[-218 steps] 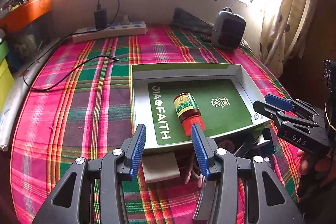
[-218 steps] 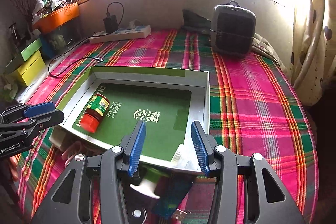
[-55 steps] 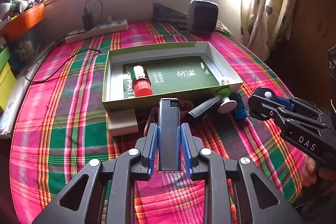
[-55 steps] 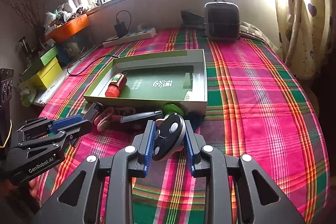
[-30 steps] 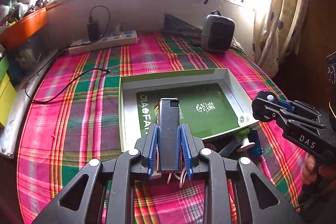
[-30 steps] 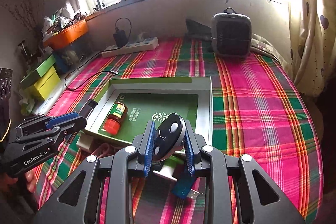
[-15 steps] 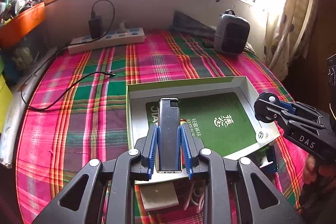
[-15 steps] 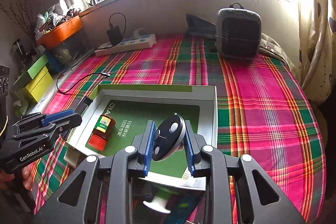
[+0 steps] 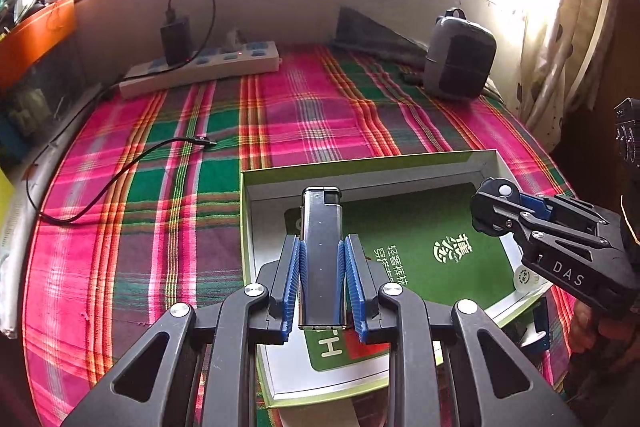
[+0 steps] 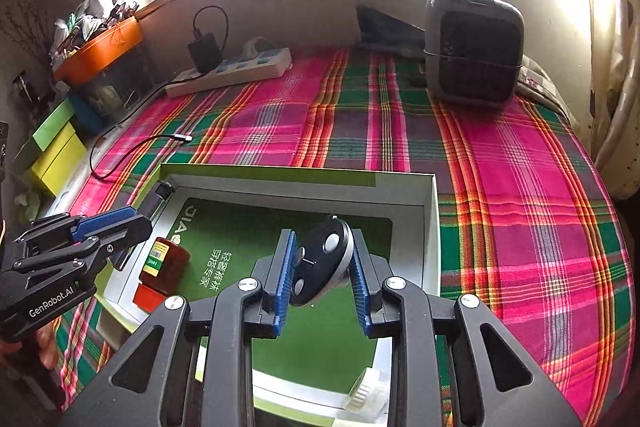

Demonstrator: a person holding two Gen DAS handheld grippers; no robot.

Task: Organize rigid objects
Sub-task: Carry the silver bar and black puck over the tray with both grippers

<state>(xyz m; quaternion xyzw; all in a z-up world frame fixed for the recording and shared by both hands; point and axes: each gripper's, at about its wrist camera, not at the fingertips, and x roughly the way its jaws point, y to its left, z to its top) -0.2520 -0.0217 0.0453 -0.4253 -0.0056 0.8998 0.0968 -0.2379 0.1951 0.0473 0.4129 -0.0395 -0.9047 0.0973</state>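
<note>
I hold two grippers over one shallow box [image 9: 440,163] with a green liner, which sits on a pink and green plaid cloth [image 9: 312,115].

My left gripper [image 9: 322,263] has its blue pads clamped on one dark lighter [image 9: 321,251], held lengthwise with its metal top pointing away from me, above the box's left part. My right gripper [image 10: 318,267] is clamped on one black round disc [image 10: 322,259], which has pale dots on its face and sits tilted between the pads, above the middle of the box.

Inside the box I count one small bottle [image 10: 164,267] with a red cap and a yellow label, lying on its side on the liner at the left. One white ribbed piece [image 10: 362,393] shows at the box's near rim; I cannot tell what it is.

Beyond the box, along the wall under the window, I see one white power strip [image 9: 200,67] with one black charger [image 9: 175,41] plugged in, and one black cable [image 9: 120,171] trailing loose across the cloth. One grey heater [image 10: 474,51] stands at the far right. One orange tray [image 10: 100,49] and two stacked boxes [image 10: 58,151], green over yellow, sit at the left.
</note>
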